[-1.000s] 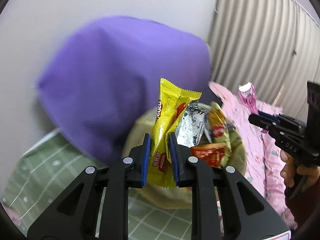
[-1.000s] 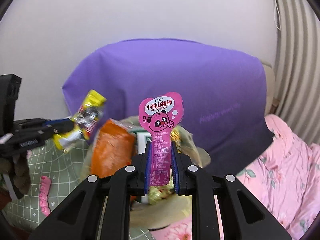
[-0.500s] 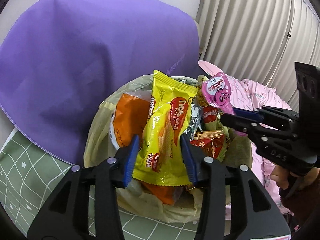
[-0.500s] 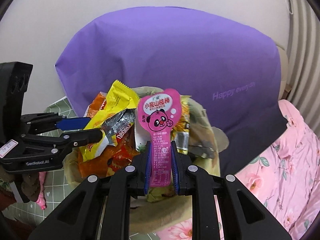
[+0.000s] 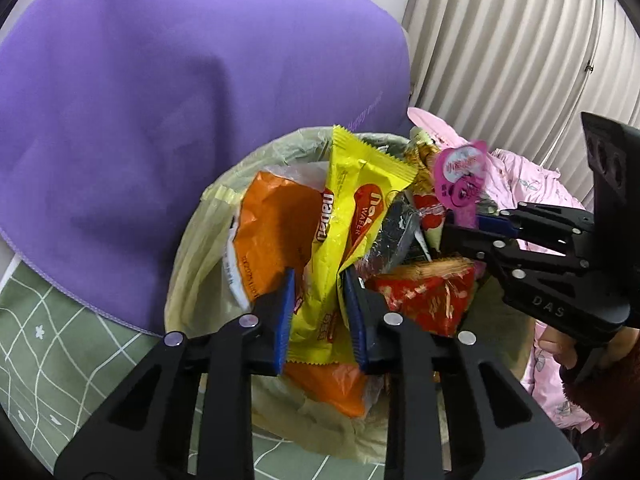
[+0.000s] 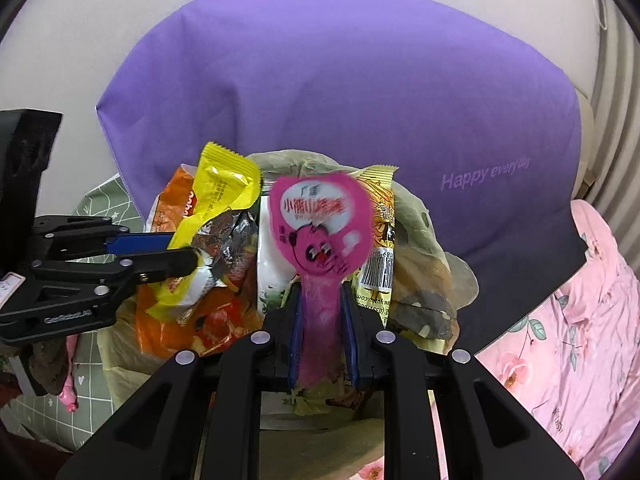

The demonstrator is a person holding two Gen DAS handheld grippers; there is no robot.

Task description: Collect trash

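**Two wrappers over a bin that is already heaped**

Left wrist view: the left gripper (image 5: 320,316) points down over the lined trash bin (image 5: 192,280), which sits just in front of a purple cushion (image 5: 160,120). The yellow wafer wrapper (image 5: 344,240) stands between its blue pads, its lower end below the fingertips and resting on the heap in the bin. The jaws are closing, but small gaps show on both sides of the wrapper, so the pads do not appear to press it. An orange bag (image 5: 272,232) lies at the bin's left side and a red packet (image 5: 424,296) at its right. The right gripper (image 5: 464,224) reaches in over the bin's right rim.

Right wrist view: the right gripper (image 6: 320,320) is clamped on the stem of a pink lollipop-shaped wrapper (image 6: 320,232), held upright above the middle of the bin (image 6: 440,248). The wrapper's head is blurred.

Risks, as I judge them: the trash stands above the bin's rim, so a light wrapper let go on top could slide off onto the green checked sheet (image 5: 60,340) or the pink bedding (image 6: 560,340) beside the bin. The yellow wrapper may snag on a closing pad and be lifted out as the hand withdraws. The two grippers work close together over the bin and could knock each other.
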